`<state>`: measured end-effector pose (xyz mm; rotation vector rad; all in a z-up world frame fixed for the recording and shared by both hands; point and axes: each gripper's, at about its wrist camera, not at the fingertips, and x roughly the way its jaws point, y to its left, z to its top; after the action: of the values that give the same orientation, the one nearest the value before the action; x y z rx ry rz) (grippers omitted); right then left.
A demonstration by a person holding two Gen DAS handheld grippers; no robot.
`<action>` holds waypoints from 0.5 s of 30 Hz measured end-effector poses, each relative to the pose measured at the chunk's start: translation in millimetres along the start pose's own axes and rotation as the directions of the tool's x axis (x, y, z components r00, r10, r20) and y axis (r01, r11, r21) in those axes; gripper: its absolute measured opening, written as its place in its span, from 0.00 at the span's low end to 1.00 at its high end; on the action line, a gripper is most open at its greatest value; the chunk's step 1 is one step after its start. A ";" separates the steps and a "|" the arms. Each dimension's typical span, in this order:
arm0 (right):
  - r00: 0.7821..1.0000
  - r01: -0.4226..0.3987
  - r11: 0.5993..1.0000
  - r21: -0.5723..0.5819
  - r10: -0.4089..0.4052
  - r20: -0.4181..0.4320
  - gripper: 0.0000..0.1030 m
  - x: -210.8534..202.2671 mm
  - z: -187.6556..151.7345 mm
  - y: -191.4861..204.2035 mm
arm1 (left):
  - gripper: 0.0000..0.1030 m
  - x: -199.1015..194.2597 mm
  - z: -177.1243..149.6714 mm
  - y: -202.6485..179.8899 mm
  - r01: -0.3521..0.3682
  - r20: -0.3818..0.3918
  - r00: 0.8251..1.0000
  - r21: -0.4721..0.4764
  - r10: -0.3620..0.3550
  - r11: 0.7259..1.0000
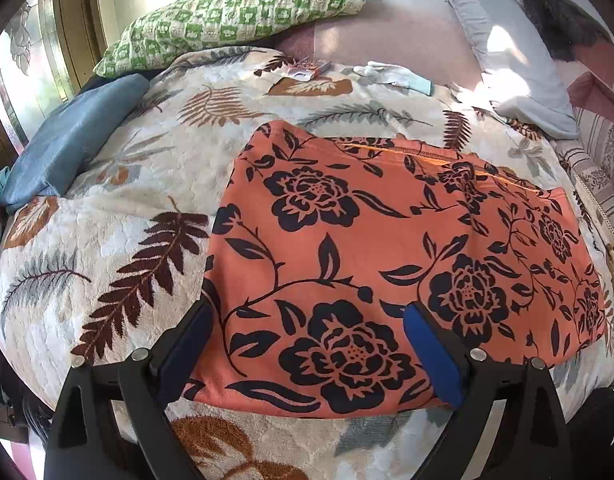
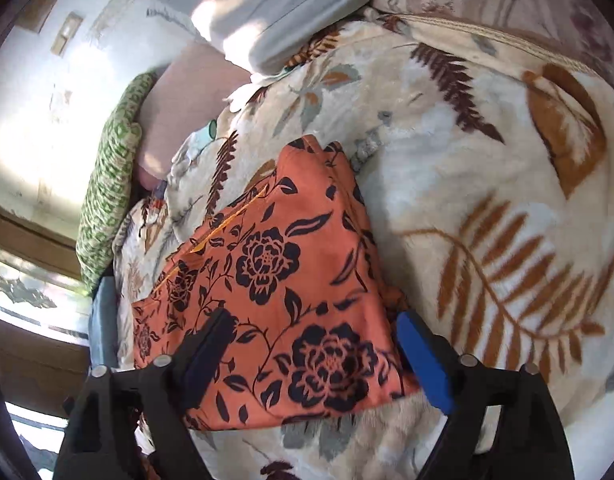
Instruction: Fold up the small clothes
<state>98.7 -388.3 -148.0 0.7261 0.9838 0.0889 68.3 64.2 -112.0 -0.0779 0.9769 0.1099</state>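
Observation:
An orange garment with black flower print point(image 1: 387, 248) lies folded flat on a cream leaf-patterned blanket point(image 1: 119, 240). My left gripper point(image 1: 307, 320) is open, its blue-padded fingers spread over the garment's near left corner, holding nothing. In the right wrist view the same garment point(image 2: 291, 264) lies on the blanket point(image 2: 487, 184). My right gripper point(image 2: 315, 328) is open with its fingers spread over the garment's near end, empty. An orange stitched seam runs along the garment's far edge.
A green checked pillow point(image 1: 235, 12) and a blue folded cloth point(image 1: 71, 140) lie at the far left. A grey pillow point(image 1: 507, 52) sits at the far right. Small white and teal items point(image 1: 395, 76) rest on the blanket's far side. A window is at the left.

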 end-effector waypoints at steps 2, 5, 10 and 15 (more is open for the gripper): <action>0.996 -0.082 0.995 0.063 0.084 -0.020 0.85 -10.4 -18.6 -11.2 | 0.93 -4.1 0.3 -6.4 0.005 0.003 1.000 0.016 -0.005 1.000; 0.984 -0.153 0.970 0.187 0.167 -0.059 0.85 -10.7 -45.1 -27.7 | 0.93 -9.3 2.1 -16.7 0.001 0.011 1.000 0.032 -0.001 0.999; 0.975 -0.162 0.960 0.228 0.192 -0.116 0.85 16.9 -63.0 -33.7 | 0.93 -25.1 4.6 -27.6 -0.033 0.028 0.999 0.051 0.031 0.998; 0.971 -0.155 0.952 0.264 0.196 -0.136 0.85 34.6 -68.5 -37.7 | 0.93 -33.8 5.0 -27.3 -0.039 0.034 0.999 0.038 0.038 0.999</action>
<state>55.5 -368.3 -219.0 1.0540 1.0939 0.1831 57.1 35.8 -80.7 -0.0215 0.9476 0.1268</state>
